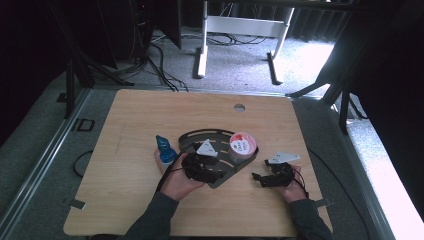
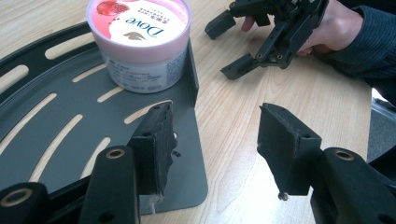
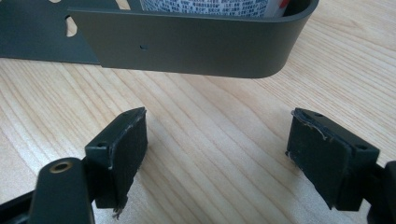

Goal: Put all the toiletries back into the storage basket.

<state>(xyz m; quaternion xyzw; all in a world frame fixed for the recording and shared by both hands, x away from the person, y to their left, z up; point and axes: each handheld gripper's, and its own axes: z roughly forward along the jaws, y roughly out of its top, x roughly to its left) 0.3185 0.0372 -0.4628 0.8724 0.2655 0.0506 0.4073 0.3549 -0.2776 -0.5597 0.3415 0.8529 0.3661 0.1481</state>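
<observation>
A light wooden table [image 1: 125, 200] fills the middle of the high view, and on it, just right of centre, lies a dark slotted tray [image 1: 200, 136] shaped like a quarter-round, its curved rim toward the upper left of the frame and its straight edges meeting at a corner low and right. A pink-lidded Dove jar [image 1: 242, 145] stands upright in the tray's right end, against the raised wall; in the left gripper view its lid lettering reads upside down, at the top of the frame. A blue-capped bottle [image 1: 164, 150] stands on the table just left of the tray. The left gripper [image 1: 210, 176] sits over the tray's lower part, its jaws spread wide and holding nothing; in its own view one jaw hangs over the tray's corner and the other over bare wood. The right gripper [image 1: 257, 178] rests low on the table right of the tray, near but apart from it, jaws also wide apart and empty, pointing at the tray's rounded outer wall [image 3: 187, 42]. Open wood lies along the whole left side and upper part of the table, with a small round hole [image 1: 239, 107] near the far edge
</observation>
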